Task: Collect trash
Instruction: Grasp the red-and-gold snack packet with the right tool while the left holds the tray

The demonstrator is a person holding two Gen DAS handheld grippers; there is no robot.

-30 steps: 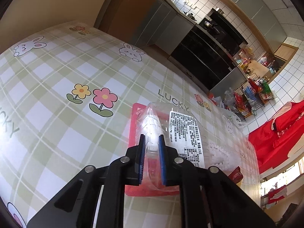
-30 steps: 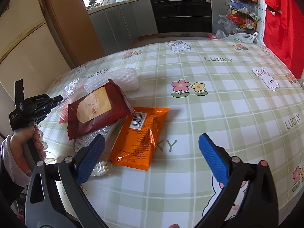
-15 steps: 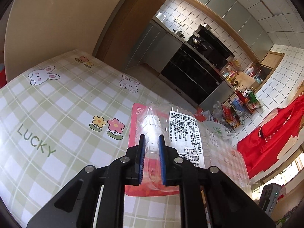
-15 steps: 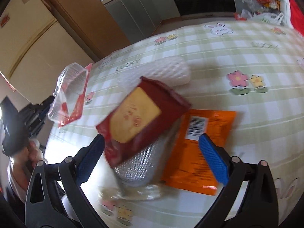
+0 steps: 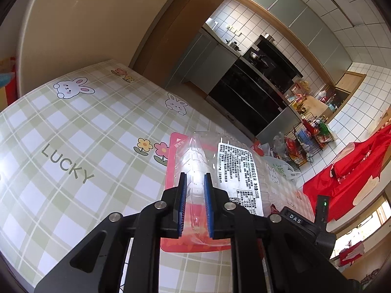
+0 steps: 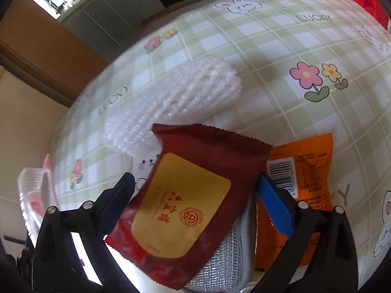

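Note:
My left gripper point(image 5: 195, 179) is shut on a clear plastic clamshell tray point(image 5: 227, 168) with a red card backing and a white label, held above the checked tablecloth point(image 5: 73, 134). The tray also shows at the left edge of the right wrist view point(image 6: 31, 195). My right gripper point(image 6: 195, 183) is open, its fingers on either side of a dark red packet with a gold label point(image 6: 195, 200). The packet lies over a silvery wrapper point(image 6: 220, 263). An orange packet point(image 6: 308, 171) lies to its right and a white foam net sleeve point(image 6: 176, 102) behind it.
The round table with the tablecloth point(image 6: 293, 56) has its edge close at the left. Kitchen cabinets and a black oven point(image 5: 249, 90) stand beyond the table, with a wire rack of goods point(image 5: 308, 136) and red cloth point(image 5: 352, 161) to the right.
My right gripper has moved forward and down over the dark red packet, its fingers now straddling it. My left gripper has lifted the clear tray off the table and holds it higher.

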